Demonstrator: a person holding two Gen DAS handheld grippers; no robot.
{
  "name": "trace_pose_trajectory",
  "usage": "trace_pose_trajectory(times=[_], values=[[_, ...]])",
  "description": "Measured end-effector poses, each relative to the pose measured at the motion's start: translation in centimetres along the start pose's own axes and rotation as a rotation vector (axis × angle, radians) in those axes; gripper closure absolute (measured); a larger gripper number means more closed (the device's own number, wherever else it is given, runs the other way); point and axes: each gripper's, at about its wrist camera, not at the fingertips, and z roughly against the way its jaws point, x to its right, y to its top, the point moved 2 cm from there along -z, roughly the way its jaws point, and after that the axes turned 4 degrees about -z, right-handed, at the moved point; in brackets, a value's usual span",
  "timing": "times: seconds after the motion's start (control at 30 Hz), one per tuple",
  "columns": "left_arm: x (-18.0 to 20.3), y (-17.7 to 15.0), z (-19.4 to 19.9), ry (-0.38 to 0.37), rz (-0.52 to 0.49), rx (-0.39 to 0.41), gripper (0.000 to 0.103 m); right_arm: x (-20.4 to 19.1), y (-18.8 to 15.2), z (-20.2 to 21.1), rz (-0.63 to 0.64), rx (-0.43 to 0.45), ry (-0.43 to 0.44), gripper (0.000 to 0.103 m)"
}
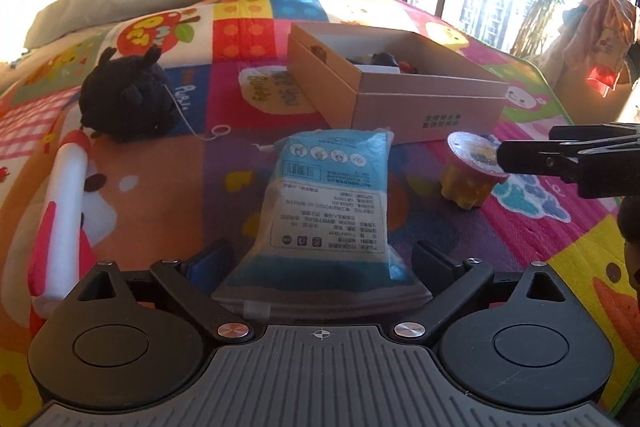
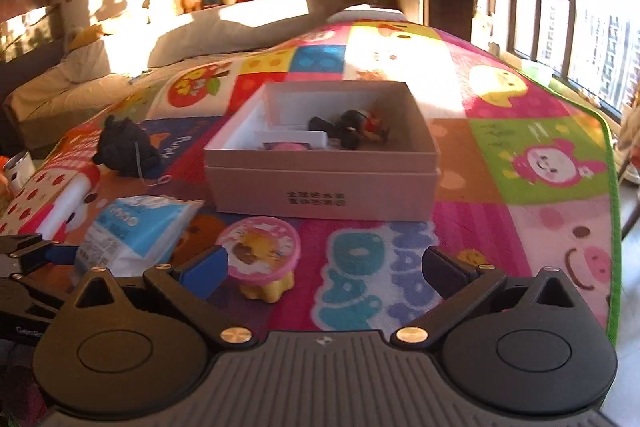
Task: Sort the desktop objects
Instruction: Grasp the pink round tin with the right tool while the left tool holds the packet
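A blue and white wipes packet lies on the colourful mat between the open fingers of my left gripper; whether the pads touch it is unclear. It also shows in the right wrist view. A jelly cup with a pink lid stands in front of the open cardboard box, just right of my right gripper's left finger. My right gripper is open and empty. The cup and box show in the left view too.
A black plush toy and a white roll lie left on the mat. The box holds a dark figurine and small items. Pillows and soft toys sit at the bed's head. The mat's green edge runs along the right.
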Motion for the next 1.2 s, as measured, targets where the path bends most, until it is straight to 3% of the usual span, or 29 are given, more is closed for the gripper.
trace_pose_trajectory(times=[0.23, 0.33, 0.4, 0.67, 0.83, 0.9, 1.13, 1.2], values=[[0.1, -0.1, 0.1, 0.005, 0.0, 0.004, 0.003, -4.0, 0.6, -3.0, 0.101, -0.026, 0.022, 0.01], [0.1, -0.1, 0.1, 0.003, 0.003, 0.005, 0.003, -4.1, 0.5, -4.0, 0.096, -0.062, 0.02, 0.026], [0.1, -0.1, 0.1, 0.004, 0.002, 0.004, 0.003, -4.1, 0.4, -4.3, 0.103, -0.094, 0.024, 0.047], [0.3, 1.1, 0.6, 0.041, -0.016, 0.057, 0.003, -3.0, 0.0, -2.0, 0.095, -0.074, 0.003, 0.047], [0.4, 2.6, -0.7, 0.069, -0.047, 0.026, 0.005, -1.8, -0.2, -0.8, 0.08, -0.08, -0.019, 0.047], [0.6, 2.8, -1.4, 0.06, -0.049, 0.001, 0.015, -1.4, -0.3, -0.4, 0.072, -0.083, -0.023, 0.047], [1.4, 2.4, -1.9, 0.048, -0.067, -0.04, 0.028, -0.8, -1.0, 0.6, 0.058, -0.086, -0.025, 0.047], [1.6, 2.3, -1.6, 0.045, -0.074, -0.041, 0.037, -0.7, -1.1, 0.8, 0.057, -0.088, -0.024, 0.047]])
